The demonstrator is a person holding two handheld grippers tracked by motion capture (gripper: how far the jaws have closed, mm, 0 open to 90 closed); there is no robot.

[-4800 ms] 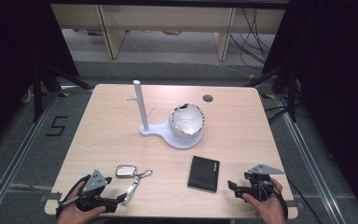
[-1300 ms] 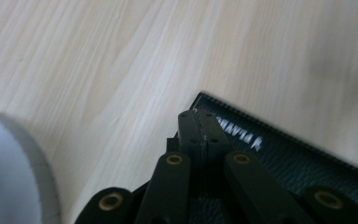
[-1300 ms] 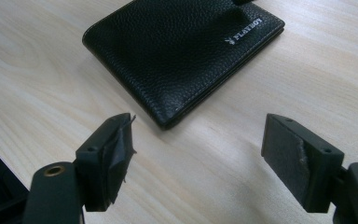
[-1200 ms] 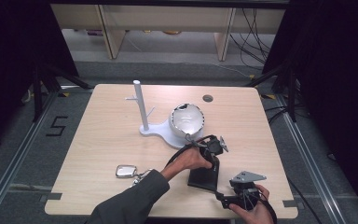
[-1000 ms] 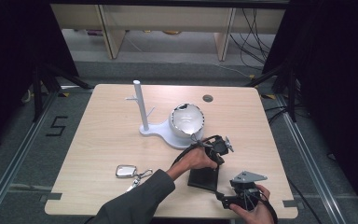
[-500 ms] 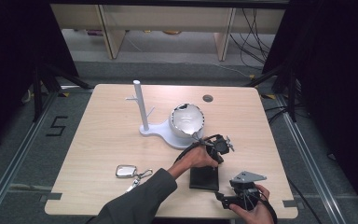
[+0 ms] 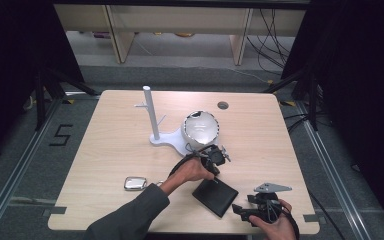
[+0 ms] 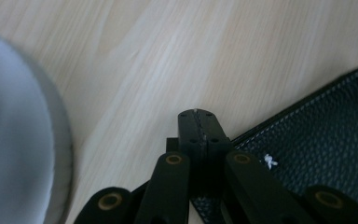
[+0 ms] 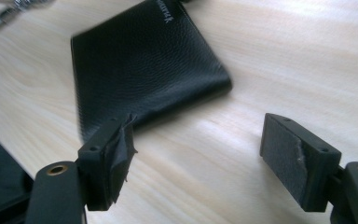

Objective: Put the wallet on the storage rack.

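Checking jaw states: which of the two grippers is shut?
The left gripper, tips pressed together at the far edge of the black leather wallet. The right gripper stands wide open, nothing between its pads.

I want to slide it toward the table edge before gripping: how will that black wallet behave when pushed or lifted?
The black wallet lies flat and thin on the table, so it should slide rather than roll or tip. Its pebbled leather-like grain probably gives the pads some grip. Being a soft folded piece, it may flex or fall open if lifted by one edge.
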